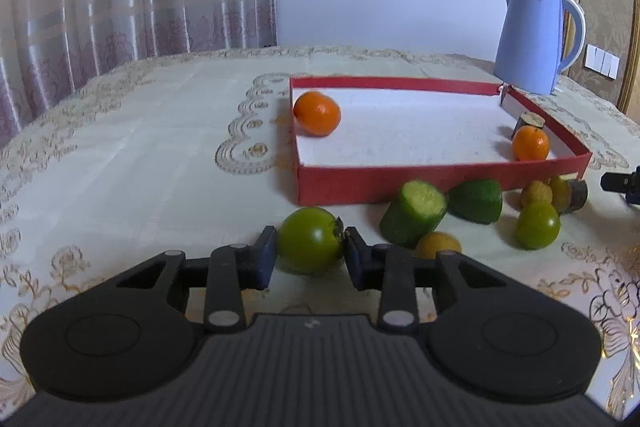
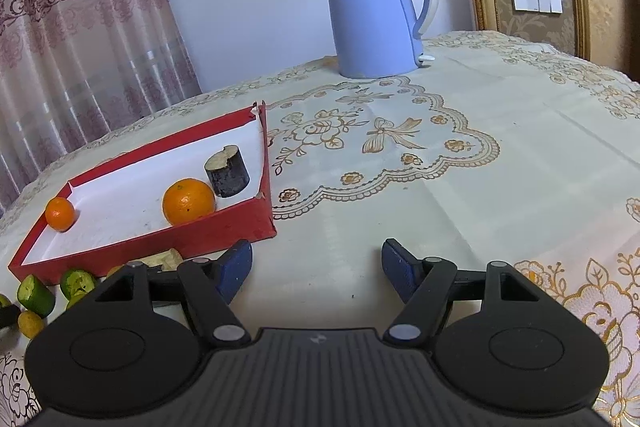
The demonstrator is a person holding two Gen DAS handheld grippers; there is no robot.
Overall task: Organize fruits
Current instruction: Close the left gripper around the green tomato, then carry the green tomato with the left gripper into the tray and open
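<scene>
The left gripper (image 1: 311, 254) is clamped on a green tomato (image 1: 310, 240), pads touching both flanks, w/ the stem scar turned toward the right-hand pad; the fruit sits on the tablecloth (image 1: 140, 147) just in front of the red tray (image 1: 400, 183), near its front-left corner. Judging by look: smooth, glossy skin, so prob. a bit slippery; firm since unripe, light, round, so it can roll or squirt out if squeezed off-centre. Best hold is across the widest part, as now, w/ only moderate squeeze; the stem nub at the pad may make contact uneven on that side. Right gripper (image 2: 316, 271) stands fairly wide w/ nothing between its blue pads, over bare cloth just right of the tray's front-right corner. Inside the tray: an orange (image 1: 317, 113) by the left wall, another orange (image 1: 530, 143) at the right wall, and a dark cut cylinder (image 2: 228, 171) behind that one. Still outside, along the tray's front wall: cucumber piece (image 1: 412, 213), second green piece (image 1: 476, 201), a smaller green tomato (image 1: 537, 225), a few small yellow fruits (image 1: 438, 244). The cucumber pieces look firm but wet-cut at the ends, so grip their skin sides.
</scene>
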